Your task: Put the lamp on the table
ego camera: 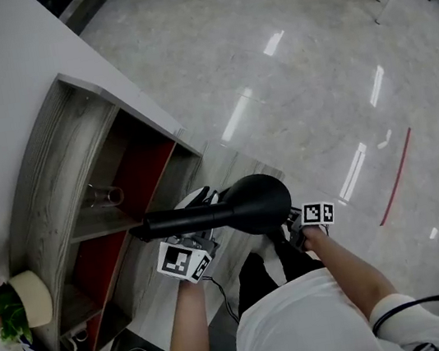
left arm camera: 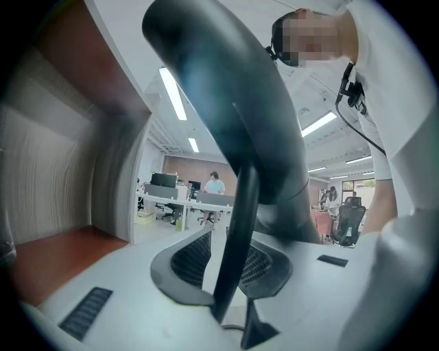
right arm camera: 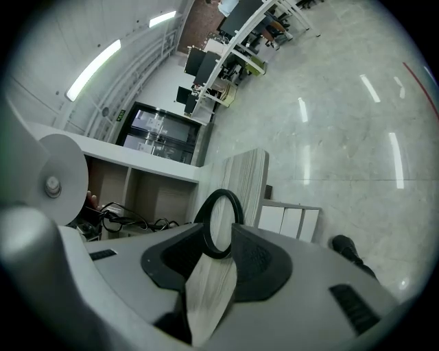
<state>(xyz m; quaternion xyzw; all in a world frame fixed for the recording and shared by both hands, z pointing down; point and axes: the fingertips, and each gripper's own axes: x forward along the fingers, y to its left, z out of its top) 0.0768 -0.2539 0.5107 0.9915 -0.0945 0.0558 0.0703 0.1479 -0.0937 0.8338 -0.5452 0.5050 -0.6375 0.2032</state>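
Lamp [ego camera: 245,206], one only, sits clamped in left gripper [left arm camera: 232,257] and right gripper [right arm camera: 218,241].

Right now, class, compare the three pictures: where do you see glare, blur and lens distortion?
Head view: sharp, ceiling lights glare in streaks off the floor. Left gripper view: the lamp, close to the lens, is blurred; the office behind is sharper. Right gripper view: the wide-angle lens curves the light strip, and the corners go black.

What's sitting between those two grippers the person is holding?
The black lamp, clearest in the head view. The left gripper is shut on its thin black bar, the right gripper on a black ring, apparently part of it.
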